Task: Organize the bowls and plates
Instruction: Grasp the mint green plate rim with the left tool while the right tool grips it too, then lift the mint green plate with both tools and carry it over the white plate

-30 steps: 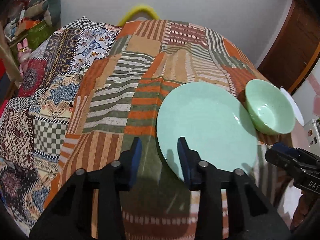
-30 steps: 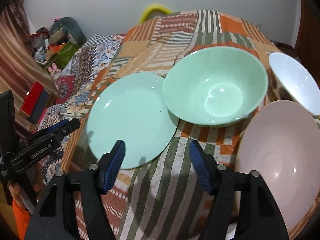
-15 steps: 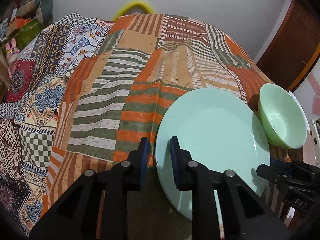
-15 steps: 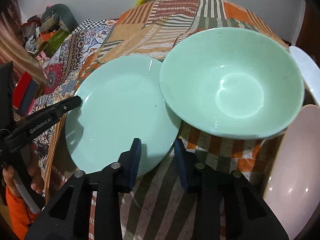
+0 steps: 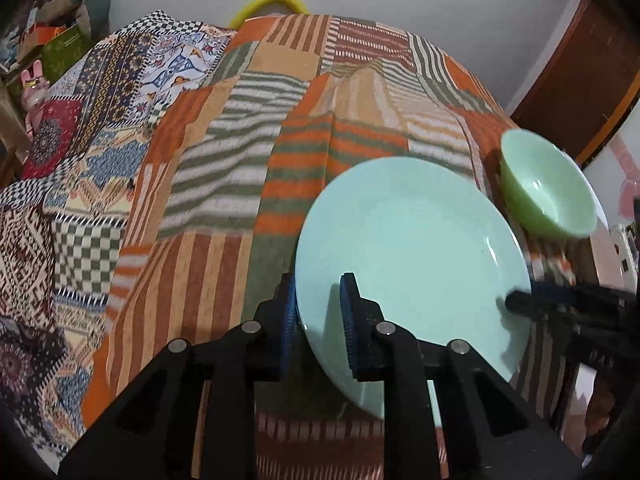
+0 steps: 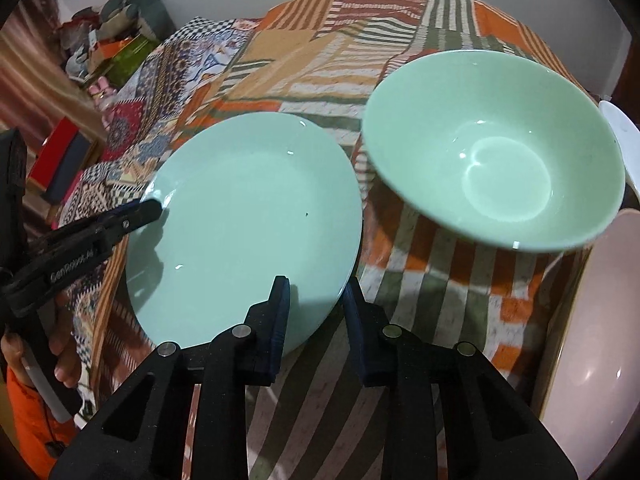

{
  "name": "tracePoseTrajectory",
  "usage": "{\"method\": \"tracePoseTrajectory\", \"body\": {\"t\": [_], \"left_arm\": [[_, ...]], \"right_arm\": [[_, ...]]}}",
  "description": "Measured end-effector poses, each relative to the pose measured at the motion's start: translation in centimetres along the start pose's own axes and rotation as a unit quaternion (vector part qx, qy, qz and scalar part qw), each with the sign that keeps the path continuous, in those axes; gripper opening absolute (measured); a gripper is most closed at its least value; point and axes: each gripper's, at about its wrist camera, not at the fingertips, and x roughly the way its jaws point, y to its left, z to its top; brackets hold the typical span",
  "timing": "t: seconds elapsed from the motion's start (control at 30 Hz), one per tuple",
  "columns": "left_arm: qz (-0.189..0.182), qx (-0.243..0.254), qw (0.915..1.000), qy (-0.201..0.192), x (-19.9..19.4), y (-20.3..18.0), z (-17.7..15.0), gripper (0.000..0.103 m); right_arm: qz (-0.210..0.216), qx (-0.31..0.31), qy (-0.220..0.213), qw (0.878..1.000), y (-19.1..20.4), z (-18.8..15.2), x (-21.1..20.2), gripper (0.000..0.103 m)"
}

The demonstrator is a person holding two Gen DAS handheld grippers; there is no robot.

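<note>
Both claws work the same plate (image 6: 248, 220): the left claw (image 5: 318, 316) is clamped on its rim at one side, and the right claw (image 6: 316, 308) straddles the near edge, fingers narrowed about the rim, though whether they pinch it I cannot tell. Held at two sides, it should lift level, I'd guess, ready for stacking. It is pale mint, glossy and bare, seemingly just off the striped cloth (image 5: 224, 184). A matching green bowl (image 6: 496, 148) sits beside it, with a pink dish (image 6: 592, 340) further right.
</note>
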Motion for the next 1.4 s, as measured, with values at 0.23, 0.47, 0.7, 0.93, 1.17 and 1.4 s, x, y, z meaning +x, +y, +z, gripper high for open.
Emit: {"method": "tracePoseTrajectory", "body": {"t": [0.23,0.47,0.7,0.93,1.17,1.4], "left_arm": [[0.001,0.008,0.9999,0.014,-0.9,0.3,-1.6,0.021],[-0.020,-0.008,0.9995,0.023,0.3,0.8,-0.6,0.021],[-0.019,-0.007,0.9995,0.024,0.3,0.5,-0.7,0.022],[-0.015,-0.013,0.9997,0.015,-2.1,0.1,-1.7,0.022],[-0.017,-0.010,0.9997,-0.015,-6.3,-1.5,-2.4,0.022],[-0.027,-0.007,0.9987,-0.042,-10.7,-3.5,-3.1,0.022]], "right_arm": [[0.005,-0.002,0.008,1.000,0.0,0.7,0.4,0.025],[-0.003,-0.005,0.011,1.000,0.2,1.0,0.9,0.025],[-0.021,-0.033,0.014,0.999,1.1,1.1,1.0,0.027],[-0.012,-0.033,0.003,0.999,1.2,0.5,-0.3,0.027],[0.007,-0.029,-0.036,0.999,1.3,0.2,-3.8,0.027],[0.008,-0.036,-0.083,0.996,1.6,-0.8,-8.0,0.027]]}}
